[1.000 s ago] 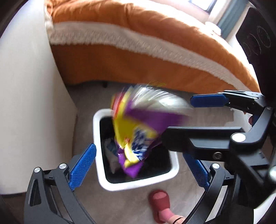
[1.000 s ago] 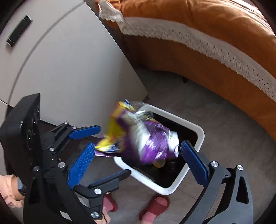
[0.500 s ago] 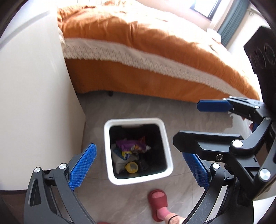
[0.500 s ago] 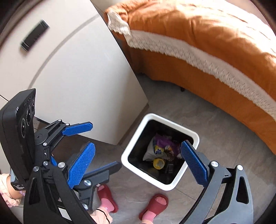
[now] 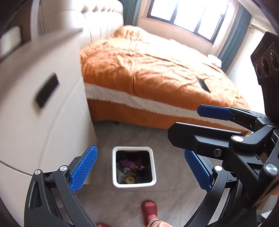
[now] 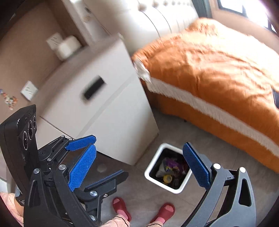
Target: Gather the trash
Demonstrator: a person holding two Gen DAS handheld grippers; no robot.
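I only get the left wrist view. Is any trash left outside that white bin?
Observer: Perhaps. The right wrist view shows a colourful patch at its far left edge, against a brown panel. It is too blurred to say whether it is trash.
Visitor: Anything next to it?
Observer: A white square plate sits just to the right of it on the same panel.

Bed with orange cover [image 5: 157, 73] and white fringe band — ahead of the fingers, far side. White cabinet [image 6: 104, 104] with dark recessed handle [image 6: 94, 87] — ahead, to the left. Window [image 5: 188, 15] and blue-grey curtains [image 5: 233, 35] beyond. Red slippers [image 6: 122, 207] on grey tiled floor [image 5: 122, 200] — below, nearest.
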